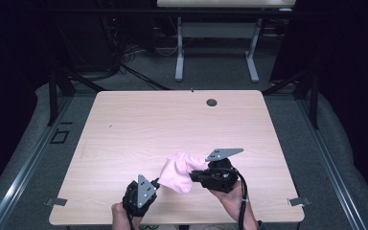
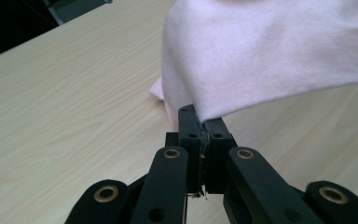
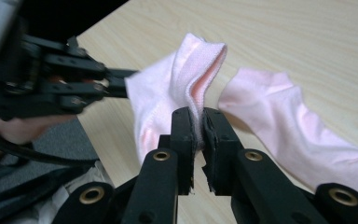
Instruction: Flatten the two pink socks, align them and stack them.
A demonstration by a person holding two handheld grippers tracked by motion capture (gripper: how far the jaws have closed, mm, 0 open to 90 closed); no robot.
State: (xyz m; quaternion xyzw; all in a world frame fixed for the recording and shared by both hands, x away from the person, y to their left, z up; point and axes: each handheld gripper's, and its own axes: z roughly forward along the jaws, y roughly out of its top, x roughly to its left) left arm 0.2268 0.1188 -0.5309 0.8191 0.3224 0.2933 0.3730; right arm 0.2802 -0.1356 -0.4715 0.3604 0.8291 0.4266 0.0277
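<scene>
Right tongs (image 3: 199,122) pinch a pink sock (image 3: 170,95) — a second sock (image 3: 289,126) lies beside it.

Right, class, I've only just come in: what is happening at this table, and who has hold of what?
A person at a wooden table works two hand-held tools on a pair of pink socks. The left tool is shut on the edge of one pink sock, and the right tool is shut on that same sock near its cuff, so it hangs stretched between them above the table. The second pink sock lies flat on the table beside it, untouched.
</scene>
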